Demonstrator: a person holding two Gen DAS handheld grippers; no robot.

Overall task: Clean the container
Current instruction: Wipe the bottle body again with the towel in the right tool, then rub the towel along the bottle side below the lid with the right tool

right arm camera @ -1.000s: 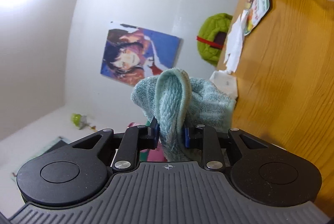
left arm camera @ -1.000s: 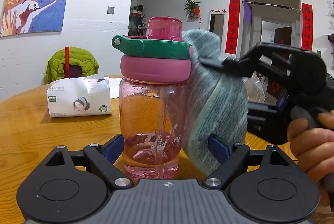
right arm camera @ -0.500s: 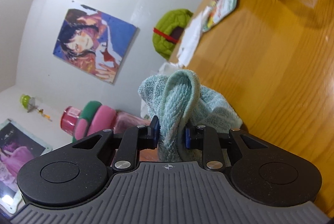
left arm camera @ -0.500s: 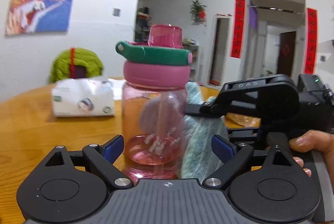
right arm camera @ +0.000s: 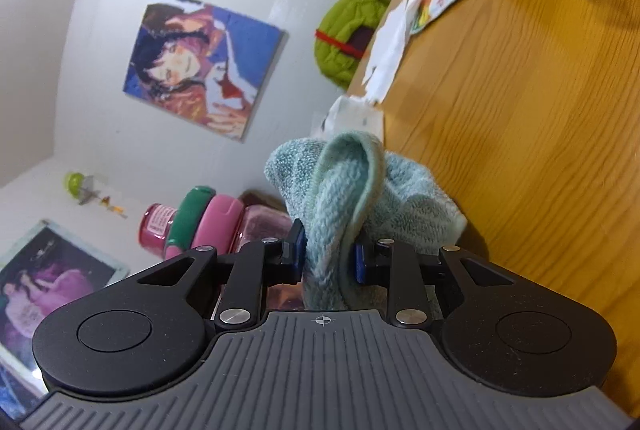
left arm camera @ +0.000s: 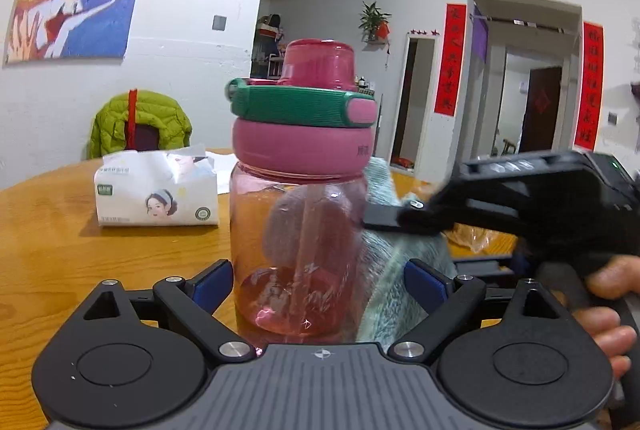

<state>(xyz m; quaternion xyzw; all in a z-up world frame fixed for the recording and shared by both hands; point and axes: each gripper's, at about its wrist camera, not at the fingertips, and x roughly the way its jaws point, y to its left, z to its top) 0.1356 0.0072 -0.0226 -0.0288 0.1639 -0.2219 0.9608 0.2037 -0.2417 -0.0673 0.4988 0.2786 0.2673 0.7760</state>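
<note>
White-walled room, round wooden table (left arm camera: 60,242) with a tissue pack (left arm camera: 156,189) at the back. Pink translucent plastic bottle with pink-and-green lid (left arm camera: 300,213) stands upright on the table, long axis vertical, directly ahead of the left gripper (left arm camera: 318,288) and between its fingers. Left jaws are spread wide; the left blue pad sits just beside the bottle wall, contact unclear, the right pad stands apart, so no grip. Right gripper (right arm camera: 328,256) comes in from the bottle's right side, clenched on a folded teal terry cloth (right arm camera: 348,197). Cloth lies against the bottle's right flank. Judgement: wiping the wall is in hand; an unclamped bottle could tip.
</note>
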